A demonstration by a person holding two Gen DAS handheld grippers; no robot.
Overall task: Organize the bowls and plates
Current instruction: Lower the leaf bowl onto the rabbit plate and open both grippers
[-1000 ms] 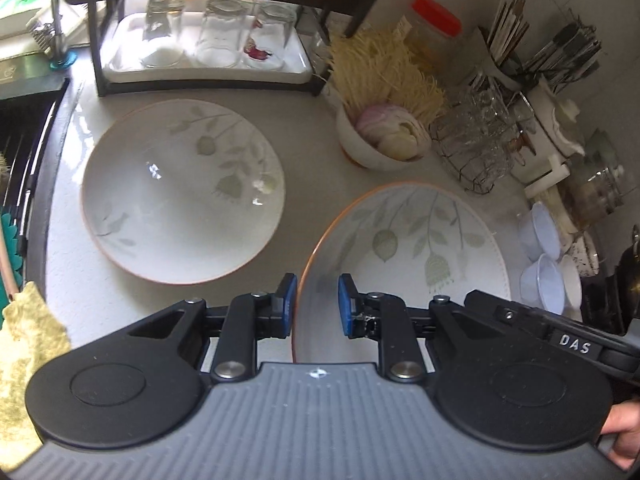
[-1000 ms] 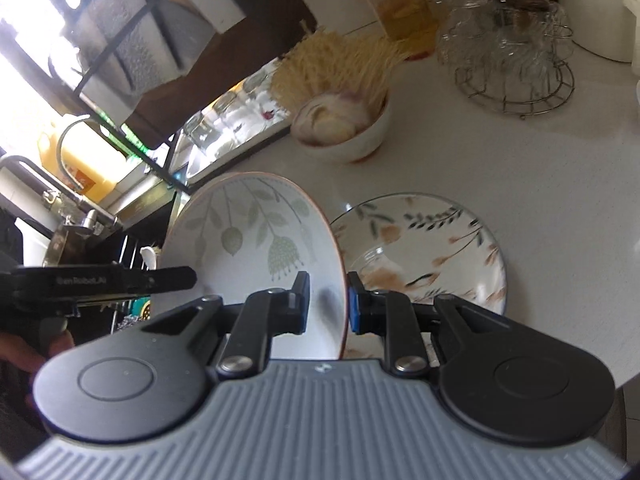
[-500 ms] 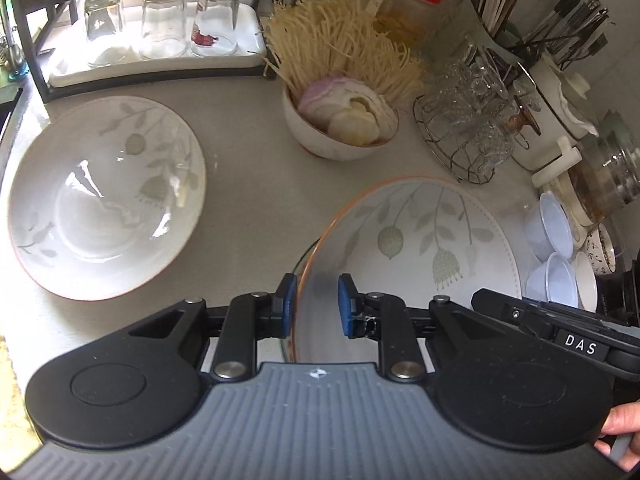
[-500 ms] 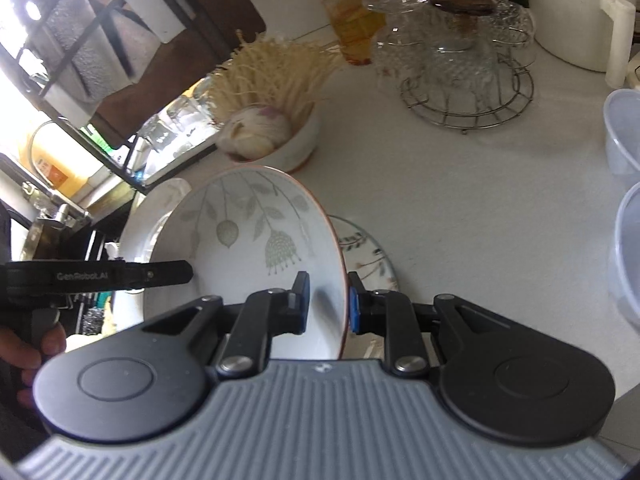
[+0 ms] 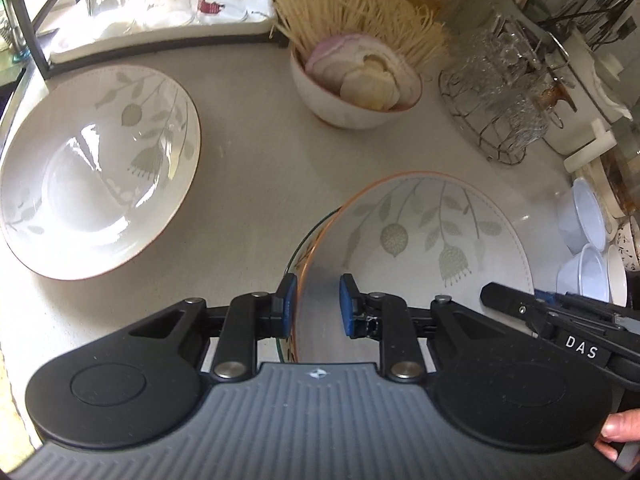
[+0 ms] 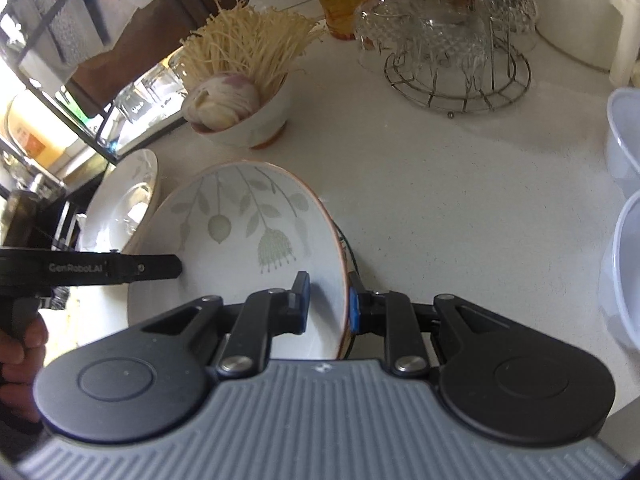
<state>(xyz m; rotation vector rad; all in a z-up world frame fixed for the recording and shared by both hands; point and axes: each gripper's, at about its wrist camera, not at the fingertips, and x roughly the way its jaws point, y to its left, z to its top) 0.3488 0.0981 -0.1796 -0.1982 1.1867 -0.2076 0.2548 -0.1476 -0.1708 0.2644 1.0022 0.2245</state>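
I have the leaf-patterned bowl (image 5: 420, 240) carried between both tools: my left gripper (image 5: 318, 306) straddles its near-left rim, one blue pad outside the wall and one inside, and my right gripper (image 6: 328, 302) straddles the opposite rim the same way. Both sets of jaws are narrowed onto the rim, though a sliver of gap shows at the inner pads, so I judge the hold as light rather than firm. Under the bowl, just ahead of my right fingers, a plate's (image 6: 347, 258) edge peeks out; I cannot tell whether the bowl touches it yet. The matching bowl (image 5: 96, 168) sits on the counter (image 5: 248, 152) well to the left of my left gripper, and the food bowl (image 5: 356, 92) with noodles and onion stands ahead. If I am setting this one down here, I should keep both wrists level so neither rim slips, lower evenly until the base seats, then open the two tools together and draw them straight back outward. If it belongs nested in its twin, I would lift clear of the plate first and travel left without tilting. Glazed ceramic will slide in the pads if I rush.
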